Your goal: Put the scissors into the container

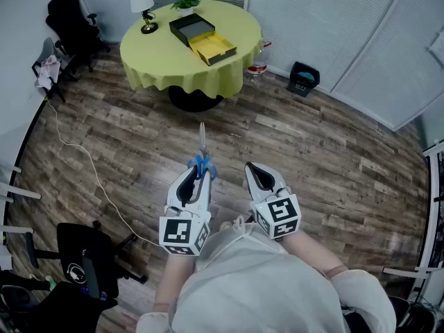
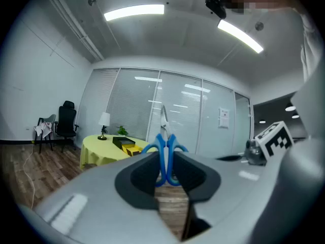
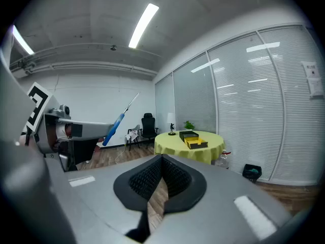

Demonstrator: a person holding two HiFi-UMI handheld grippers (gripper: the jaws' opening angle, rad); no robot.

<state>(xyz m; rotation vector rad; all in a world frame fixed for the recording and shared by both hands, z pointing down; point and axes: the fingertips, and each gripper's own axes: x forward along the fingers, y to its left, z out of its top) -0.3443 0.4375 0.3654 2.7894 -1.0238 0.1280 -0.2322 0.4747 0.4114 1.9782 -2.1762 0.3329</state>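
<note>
Office meeting room. Glass partitions with blinds (image 1: 312, 19) upper right; black office chairs (image 1: 69, 23) upper left; round table (image 1: 159, 61) with yellow cloth top centre; ceiling strip lights (image 2: 134, 11); wood-look floor (image 1: 312, 158); waste bin (image 1: 303, 78).

route: open floor (image 1: 298, 151) to table (image 1: 156, 64) | obstacles: lamp (image 1: 142, 2), plant (image 1: 185, 2) near container (image 1: 202, 39)

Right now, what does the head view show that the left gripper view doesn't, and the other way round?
Only the head view: the black bin by the blinds and the black chair beside the person. Only the left gripper view: the ceiling lights and a notice on the glass wall. Both: the scissors, blue handles clamped in the left tongs, plus the yellow table and the container on it.
</note>
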